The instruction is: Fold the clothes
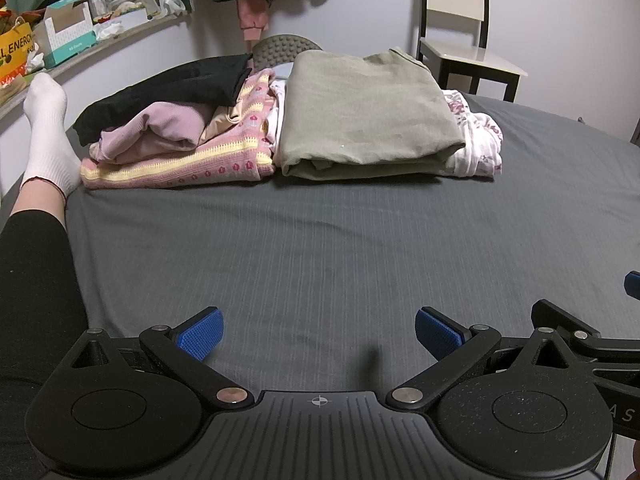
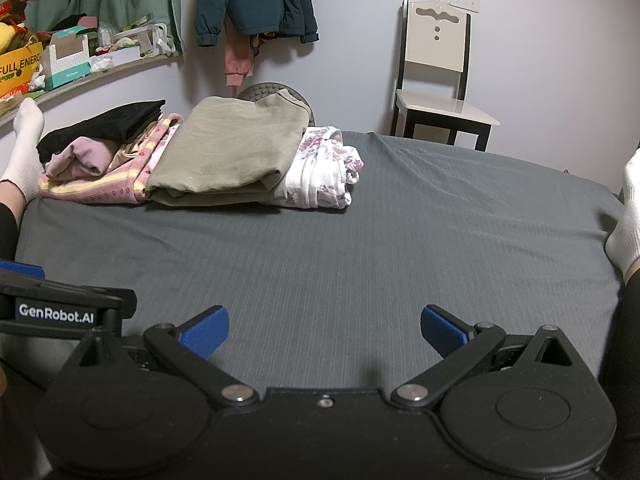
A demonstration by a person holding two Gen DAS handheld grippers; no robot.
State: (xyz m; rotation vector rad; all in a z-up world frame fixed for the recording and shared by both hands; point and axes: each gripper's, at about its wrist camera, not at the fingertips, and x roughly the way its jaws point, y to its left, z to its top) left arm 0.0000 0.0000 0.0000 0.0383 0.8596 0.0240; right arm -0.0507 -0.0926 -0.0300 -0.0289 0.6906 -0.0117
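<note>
A folded olive-green garment [image 1: 364,116] [image 2: 228,156] lies at the far side of the grey bed sheet [image 1: 320,248] [image 2: 360,248], on top of a white floral cloth [image 1: 480,140] [image 2: 324,168]. To its left sits a pile: a pink striped knit [image 1: 180,164] [image 2: 100,190], a mauve piece [image 1: 160,132] [image 2: 84,156] and a black garment [image 1: 168,88] [image 2: 104,126]. My left gripper [image 1: 318,334] is open and holds nothing, low over the near sheet. My right gripper [image 2: 324,330] is open too, just beside it; part of each shows in the other's view.
A person's legs in black trousers and white socks [image 1: 48,132] [image 2: 628,216] rest on both sides of the bed. A chair [image 1: 464,44] [image 2: 440,92] stands beyond the far edge. Jackets [image 2: 256,0] hang on the wall. A cluttered shelf [image 1: 80,28] runs along the left.
</note>
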